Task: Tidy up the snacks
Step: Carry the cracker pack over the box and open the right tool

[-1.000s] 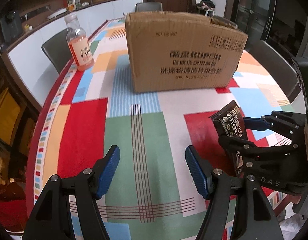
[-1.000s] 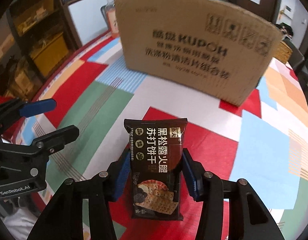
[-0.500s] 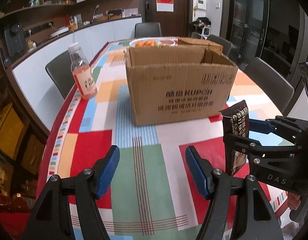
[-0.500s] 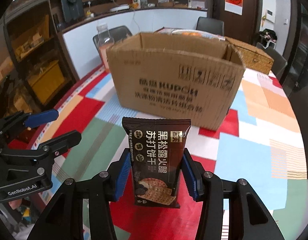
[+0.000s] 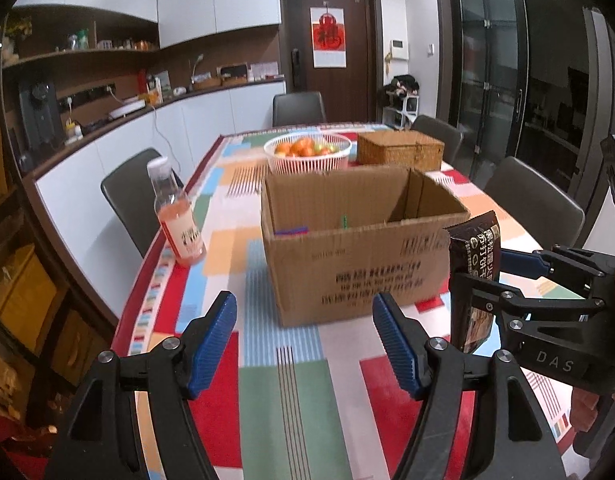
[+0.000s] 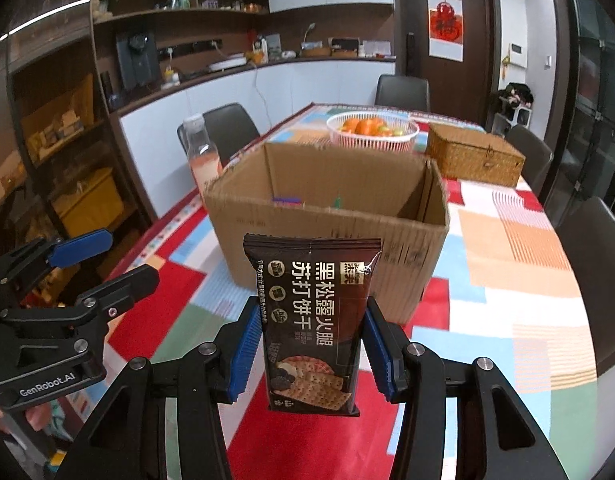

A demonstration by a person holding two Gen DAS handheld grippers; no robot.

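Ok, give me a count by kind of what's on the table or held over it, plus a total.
Cardboard box: 1
Snack packet: 1
Drink bottle: 1
Fruit basket: 1
Wicker box: 1
Total: 5

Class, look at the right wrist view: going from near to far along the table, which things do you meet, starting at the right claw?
Right claw shut on the cracker packet → open cardboard box → white fruit basket, with the wicker box beside it → dark chair at the far end.
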